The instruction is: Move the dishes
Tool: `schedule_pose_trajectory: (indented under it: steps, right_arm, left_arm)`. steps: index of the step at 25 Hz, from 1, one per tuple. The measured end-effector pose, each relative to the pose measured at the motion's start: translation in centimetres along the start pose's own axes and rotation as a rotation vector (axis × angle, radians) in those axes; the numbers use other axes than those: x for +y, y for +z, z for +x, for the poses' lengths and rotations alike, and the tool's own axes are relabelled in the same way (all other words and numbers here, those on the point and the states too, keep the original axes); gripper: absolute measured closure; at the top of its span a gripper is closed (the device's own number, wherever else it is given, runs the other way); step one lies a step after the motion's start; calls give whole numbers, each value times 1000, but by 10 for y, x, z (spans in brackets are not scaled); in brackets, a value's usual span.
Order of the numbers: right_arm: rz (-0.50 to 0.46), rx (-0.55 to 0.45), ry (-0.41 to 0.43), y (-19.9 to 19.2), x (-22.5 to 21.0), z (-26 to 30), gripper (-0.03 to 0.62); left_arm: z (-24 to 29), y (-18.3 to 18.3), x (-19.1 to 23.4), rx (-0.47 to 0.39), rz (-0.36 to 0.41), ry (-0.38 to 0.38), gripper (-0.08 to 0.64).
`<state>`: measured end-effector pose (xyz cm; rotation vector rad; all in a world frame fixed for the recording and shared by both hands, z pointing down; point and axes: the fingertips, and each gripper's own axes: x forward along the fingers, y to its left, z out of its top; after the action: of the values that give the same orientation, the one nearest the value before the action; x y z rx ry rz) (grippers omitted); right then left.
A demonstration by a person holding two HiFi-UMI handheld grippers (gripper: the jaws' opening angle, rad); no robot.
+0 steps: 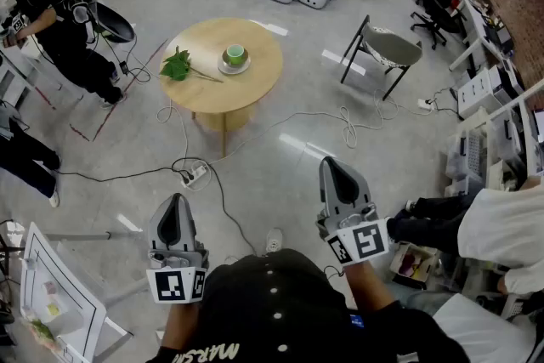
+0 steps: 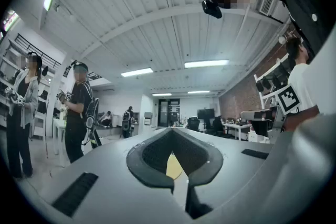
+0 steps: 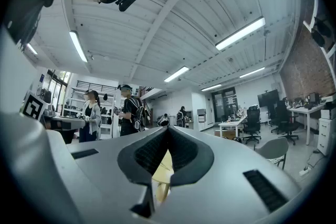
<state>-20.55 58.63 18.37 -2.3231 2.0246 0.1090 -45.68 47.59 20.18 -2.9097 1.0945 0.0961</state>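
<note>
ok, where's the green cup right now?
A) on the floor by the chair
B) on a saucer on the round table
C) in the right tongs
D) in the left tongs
B: the green cup sits on the saucer atop the round table.

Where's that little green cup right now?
In the head view, the green cup sits on a saucer on the round wooden table, just right of a leafy green sprig.

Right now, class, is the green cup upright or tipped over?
Upright: the green cup sits on its saucer, open mouth facing up, on the round table.
</note>
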Motion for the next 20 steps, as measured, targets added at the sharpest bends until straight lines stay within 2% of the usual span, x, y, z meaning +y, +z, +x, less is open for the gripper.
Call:
schedule_pose_trajectory:
  steps: [7, 12, 17, 18, 19, 20]
  right_arm:
    - [-3, 2, 3, 0, 2, -1, 607]
    - [91, -45, 14, 3, 1, -5, 607]
    - [31, -23, 12, -4, 3, -7, 603]
    - [24, -32, 15, -4, 2, -7, 591]
    - [25, -42, 23, -4, 1, -7, 537]
    - [31, -49, 30, -4, -1, -6, 407]
  left_arm:
    - [0, 1, -3, 0, -1, -8, 551]
    - [0, 0, -6, 3, -1, -12, 551]
    - [0, -3, -8, 13, 2, -16, 551]
    - [0, -4, -9, 16, 2, -15, 551]
    - [1, -4, -10, 18, 3, -15, 551]
    - [3, -5, -12, 20, 3, -14, 551]
